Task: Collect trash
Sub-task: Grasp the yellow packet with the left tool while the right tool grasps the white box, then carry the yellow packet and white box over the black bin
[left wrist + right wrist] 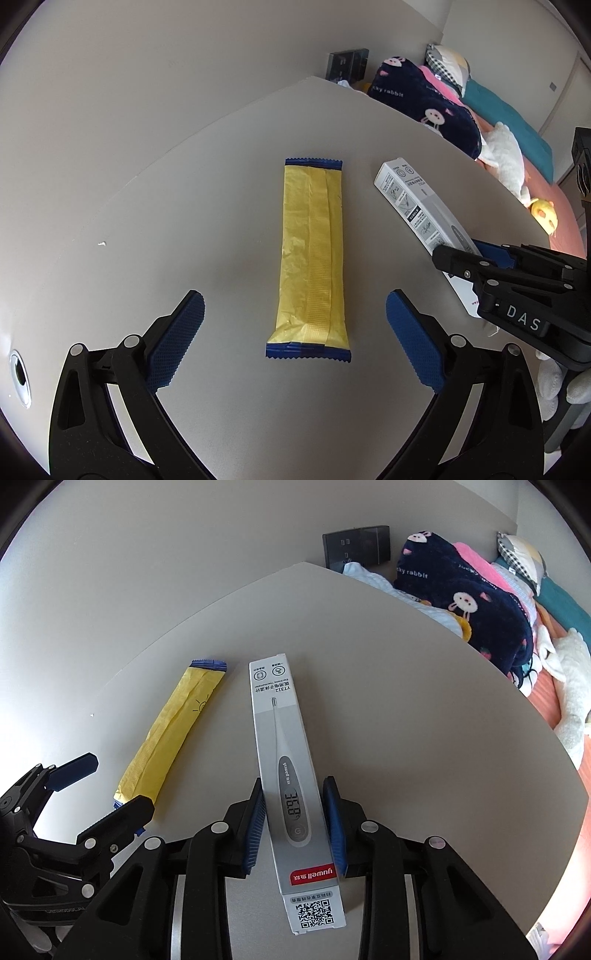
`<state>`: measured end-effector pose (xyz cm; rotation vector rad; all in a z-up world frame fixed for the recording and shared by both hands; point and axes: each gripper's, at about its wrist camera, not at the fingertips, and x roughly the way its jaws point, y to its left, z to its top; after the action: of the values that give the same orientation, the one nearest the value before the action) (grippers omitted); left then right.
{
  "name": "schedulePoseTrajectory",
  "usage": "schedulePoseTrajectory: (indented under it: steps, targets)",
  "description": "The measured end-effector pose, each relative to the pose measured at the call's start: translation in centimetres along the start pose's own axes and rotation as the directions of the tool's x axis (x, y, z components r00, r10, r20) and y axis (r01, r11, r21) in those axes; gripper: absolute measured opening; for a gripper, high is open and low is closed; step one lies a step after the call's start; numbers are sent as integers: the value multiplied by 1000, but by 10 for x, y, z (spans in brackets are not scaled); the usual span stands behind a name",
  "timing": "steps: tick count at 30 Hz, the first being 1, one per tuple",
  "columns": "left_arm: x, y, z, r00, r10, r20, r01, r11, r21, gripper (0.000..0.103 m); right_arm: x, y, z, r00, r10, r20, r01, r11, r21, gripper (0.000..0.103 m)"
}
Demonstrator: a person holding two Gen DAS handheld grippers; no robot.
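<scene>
Lying between wide-spread left jaws: yellow wrapper (310, 254); thermometer box (291, 786) seemingly clamped by right.

Two close wrist views steeply down along each claw, sharing table (184, 206), wrapper (312, 254).

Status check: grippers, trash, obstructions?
Left gripper open, straddling yellow wrapper. Right gripper shut on thermometer box. Nothing blocking.
</scene>
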<state>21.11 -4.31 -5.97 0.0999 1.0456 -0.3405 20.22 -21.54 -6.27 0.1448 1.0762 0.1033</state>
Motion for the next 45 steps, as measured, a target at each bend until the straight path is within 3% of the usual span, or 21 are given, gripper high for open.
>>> schedulePoseTrajectory:
  steps: [5, 12, 16, 18, 20, 45]
  targets:
    - [7, -2, 7, 1000, 8, -5, -8, 1000, 14, 90, 0, -3, 1, 1000, 0, 0, 0, 1000, 6, 33]
    - [18, 1, 11, 999, 17, -28, -16, 1000, 22, 63, 1, -4, 2, 1000, 1, 0, -1, 1000, 8, 33]
    - [19, 3, 13, 999, 31, -24, -30, 999, 27, 53, 0, -5, 3, 1000, 3, -1, -3, 1000, 10, 33]
    - [19, 4, 14, 999, 33, -24, -32, 999, 23, 36, 0, -6, 3, 1000, 8, -3, -8, 1000, 20, 33]
    - [18, 7, 15, 999, 28, -25, -27, 1000, 6, 29, 0, -7, 2, 1000, 12, -3, -11, 999, 30, 33]
    - [-37, -34, -6, 999, -20, 42, 18, 999, 42, 29, -75, -21, -29, 997, -6, 82, 3, 999, 45, 33]
